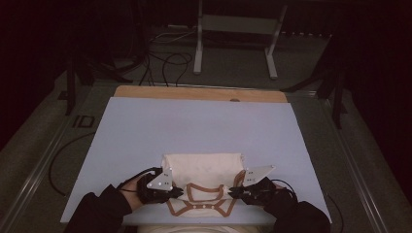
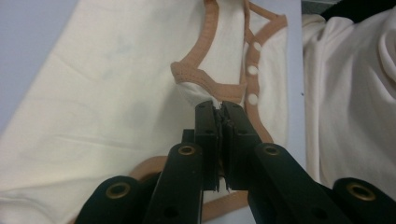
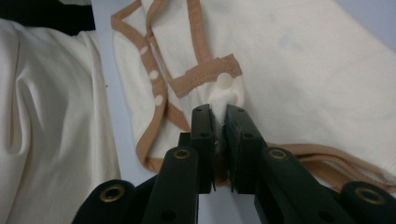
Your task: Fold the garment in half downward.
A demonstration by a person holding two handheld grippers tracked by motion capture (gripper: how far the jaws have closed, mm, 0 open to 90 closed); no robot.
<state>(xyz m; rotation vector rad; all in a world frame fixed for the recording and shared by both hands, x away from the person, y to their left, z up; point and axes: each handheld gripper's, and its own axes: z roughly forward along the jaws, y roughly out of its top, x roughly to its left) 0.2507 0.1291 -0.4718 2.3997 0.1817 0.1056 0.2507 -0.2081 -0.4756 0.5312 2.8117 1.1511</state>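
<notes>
A cream garment (image 1: 204,172) with tan binding is laid flat at the near edge of a pale blue board (image 1: 145,131), between the two hands. In the high view the left gripper (image 1: 179,192) and the right gripper (image 1: 231,192) are seen at the garment's near corners, one on each side of the snap-fastened tan trim (image 1: 199,206), with dark sleeves (image 1: 104,211) entering from below.

What the high view leaves too small to judge is given by the gripper views. In the left gripper view the jaws of the left gripper (image 2: 219,108) are seen closed almost fully, a pinch of cream cloth being caught between them just below a bend of the tan trim (image 2: 198,77); three white snaps (image 2: 252,71) are lined up along the binding beside it. In the right gripper view the right gripper (image 3: 218,112) is likewise nearly shut on a small fold of cream fabric, directly under a single white snap (image 3: 224,80) on a tan tab. A second mass of cream cloth (image 3: 51,126), rumpled and lying off the board's near edge, is shown at the side of both gripper views; in the high view it is glimpsed as a pale strip at the bottom edge.

The board is rested on a wooden tabletop (image 1: 199,93), whose far strip is left uncovered. Beyond it, a dim room is seen: grey carpet, loose black cables (image 1: 165,63) and a white metal stand (image 1: 235,36).
</notes>
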